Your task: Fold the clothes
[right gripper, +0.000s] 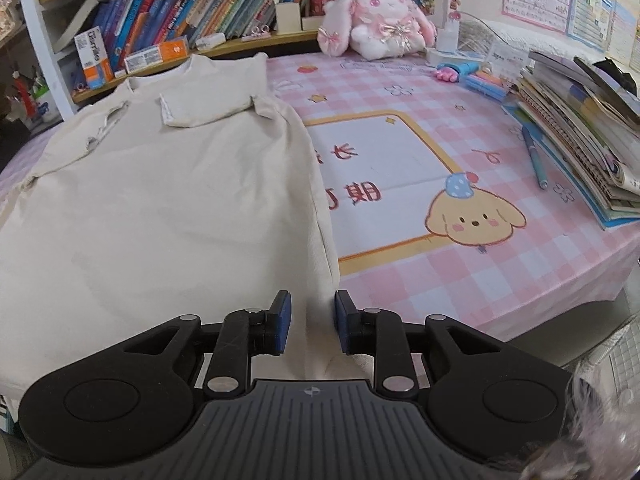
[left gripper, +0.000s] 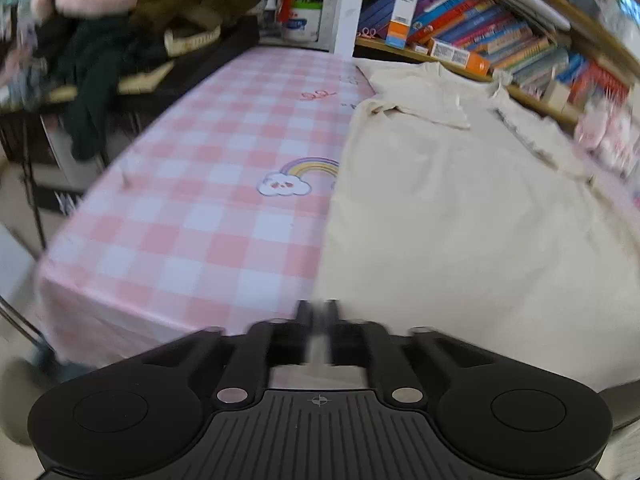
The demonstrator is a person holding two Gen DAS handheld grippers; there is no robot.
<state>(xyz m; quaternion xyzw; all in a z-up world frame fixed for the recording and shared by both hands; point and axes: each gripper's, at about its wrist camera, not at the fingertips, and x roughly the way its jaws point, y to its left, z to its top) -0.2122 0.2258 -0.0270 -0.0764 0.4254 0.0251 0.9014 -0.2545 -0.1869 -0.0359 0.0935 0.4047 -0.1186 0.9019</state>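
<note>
Nearest, at six o'clock: right gripper (right gripper: pixel 309 322) parted, blue pads straddling the hem corner of the cream cotton garment (right gripper: pixel 160 208), apparently ready for pinching. Left gripper (left gripper: pixel 318 320) blurred, nearly closed, gripping nothing discernible. Beyond, toward twelve: garment spread on pink checked tablecloth (right gripper: pixel 500 280), sleeves folded inward.

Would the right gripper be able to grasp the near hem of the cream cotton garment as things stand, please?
Probably yes: the right gripper is open, and the cream cotton garment's hem lies between its fingers, with nothing in between.
</note>
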